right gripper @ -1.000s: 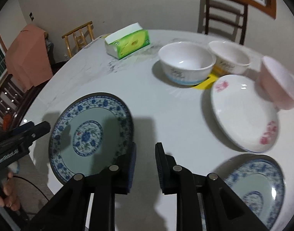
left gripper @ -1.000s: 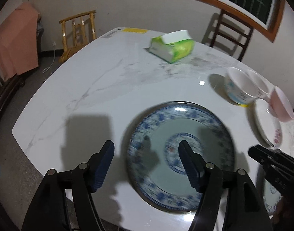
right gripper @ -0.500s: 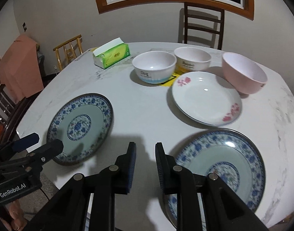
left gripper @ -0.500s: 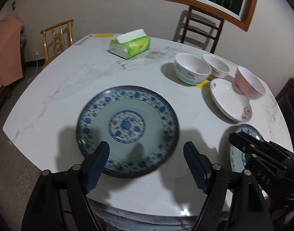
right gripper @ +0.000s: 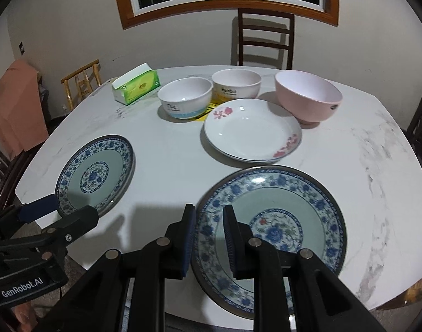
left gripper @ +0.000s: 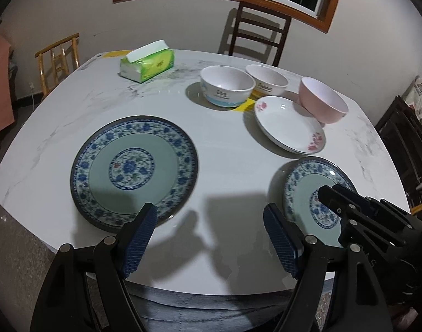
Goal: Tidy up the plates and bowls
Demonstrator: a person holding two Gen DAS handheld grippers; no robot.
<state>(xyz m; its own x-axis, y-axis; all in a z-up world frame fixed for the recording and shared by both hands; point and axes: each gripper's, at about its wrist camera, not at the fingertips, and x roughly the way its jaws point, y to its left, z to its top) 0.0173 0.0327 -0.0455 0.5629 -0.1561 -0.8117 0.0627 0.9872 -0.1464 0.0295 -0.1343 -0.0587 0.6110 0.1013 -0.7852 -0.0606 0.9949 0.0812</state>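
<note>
Two blue-patterned plates lie on the white marble table [left gripper: 233, 155]: the left one [left gripper: 135, 167] [right gripper: 94, 175] and the right one [right gripper: 270, 224] [left gripper: 316, 199]. A white flowered plate [right gripper: 252, 130] [left gripper: 289, 124], two white bowls [right gripper: 186, 98] [right gripper: 236, 84] and a pink bowl [right gripper: 307, 96] stand further back. My left gripper [left gripper: 209, 239] is open and empty above the front table edge, right of the left plate. My right gripper [right gripper: 209, 228] has its jaws narrowly apart over the left rim of the right plate, holding nothing.
A green tissue pack [left gripper: 147, 63] [right gripper: 136, 87] lies at the back left. A dark wooden chair [right gripper: 265, 38] stands behind the table and a light wooden chair [right gripper: 82, 83] to the left. A yellow sticker [left gripper: 244, 105] lies under the bowls.
Both grippers pulled back and turned right, so the whole table came into view. The right gripper shifted from beside the left plate to over the right plate. No dish moved.
</note>
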